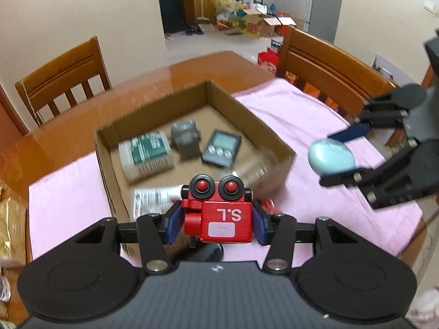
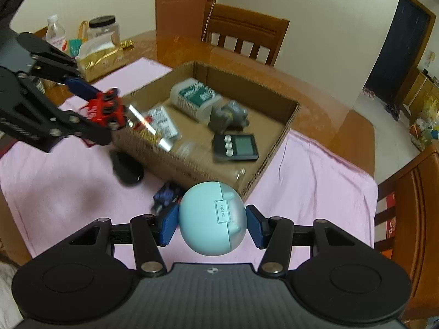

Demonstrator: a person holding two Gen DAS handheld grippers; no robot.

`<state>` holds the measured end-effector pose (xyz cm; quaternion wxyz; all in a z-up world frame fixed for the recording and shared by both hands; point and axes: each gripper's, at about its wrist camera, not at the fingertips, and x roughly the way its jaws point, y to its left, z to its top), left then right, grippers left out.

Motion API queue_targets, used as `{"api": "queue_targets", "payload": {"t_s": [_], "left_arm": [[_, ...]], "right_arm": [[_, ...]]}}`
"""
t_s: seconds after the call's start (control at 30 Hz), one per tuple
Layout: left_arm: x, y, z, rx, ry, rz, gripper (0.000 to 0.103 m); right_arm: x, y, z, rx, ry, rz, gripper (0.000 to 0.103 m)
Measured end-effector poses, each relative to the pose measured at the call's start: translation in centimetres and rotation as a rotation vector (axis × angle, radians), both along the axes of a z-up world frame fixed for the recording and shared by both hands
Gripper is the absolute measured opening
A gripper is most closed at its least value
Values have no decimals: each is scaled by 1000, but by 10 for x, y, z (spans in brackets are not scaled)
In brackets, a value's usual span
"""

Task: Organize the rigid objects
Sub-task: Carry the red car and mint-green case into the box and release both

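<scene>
My left gripper (image 1: 218, 226) is shut on a red toy robot (image 1: 219, 213) and holds it just above the near wall of an open cardboard box (image 1: 263, 126). My right gripper (image 2: 212, 223) is shut on a round light-blue earbud case (image 2: 212, 218), held above the pink cloth (image 2: 315, 181) near the box's corner. Inside the box lie a white-and-green container (image 1: 146, 155), a grey toy robot (image 1: 185, 137), a dark timer (image 1: 221, 148) and a printed packet (image 1: 153, 200). In the right wrist view the left gripper (image 2: 109, 109) shows with the red robot (image 2: 105, 108).
A small dark-blue toy (image 2: 166, 196) and a black object (image 2: 127, 168) lie on the cloth by the box. A gold bag (image 2: 101, 57), a jar (image 2: 103, 28) and a bottle (image 2: 56, 34) stand at the table's far side. Wooden chairs (image 1: 68, 79) surround the table.
</scene>
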<state>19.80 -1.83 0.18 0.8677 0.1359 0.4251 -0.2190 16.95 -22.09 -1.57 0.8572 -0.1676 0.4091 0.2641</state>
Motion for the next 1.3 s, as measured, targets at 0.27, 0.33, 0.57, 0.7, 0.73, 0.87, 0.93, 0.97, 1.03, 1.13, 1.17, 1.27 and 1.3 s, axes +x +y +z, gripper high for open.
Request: {"api": "queue_targets", "payload": {"t_s": [0.27,0.33,0.57,0.7,0.73,0.87,0.93,0.97,1.03,1.13,1.17,1.27,1.3], "left_arm": [[51,-11,-13,10,-8,36,50],[60,-14,-20,22,0,40,50],[85,-19,-43,46,-20,87,73],[81,-17,-39,38,-91,149,96],[79,-14,-36,13,-82,154,97],[68,0,-24,-42,-67,223,99],[58,8,-18,-50,-75,268,100],[52,12,-15,-55,-82,291,100],[40,20,-11,-70,-97,330,101],[21,29,-5,-65,-124,395,102],[16,32,-4,-59,-133,410,102],[3,41,-1,-41,-156,461,102],[0,45,-1,-43,-157,475,102]], "right_arm": [[17,6,15,16,-40,16,58],[21,7,17,13,-46,19,58],[33,7,18,8,-56,16,58],[40,7,16,6,-51,15,58],[40,8,15,6,-50,16,58],[46,10,15,11,-48,20,58],[50,11,15,17,-47,22,58],[53,11,16,20,-48,20,58],[60,12,17,28,-46,18,58],[72,15,20,38,-53,16,58],[76,16,21,42,-55,14,58],[92,20,23,47,-63,13,58],[97,22,23,51,-62,12,58]]}}
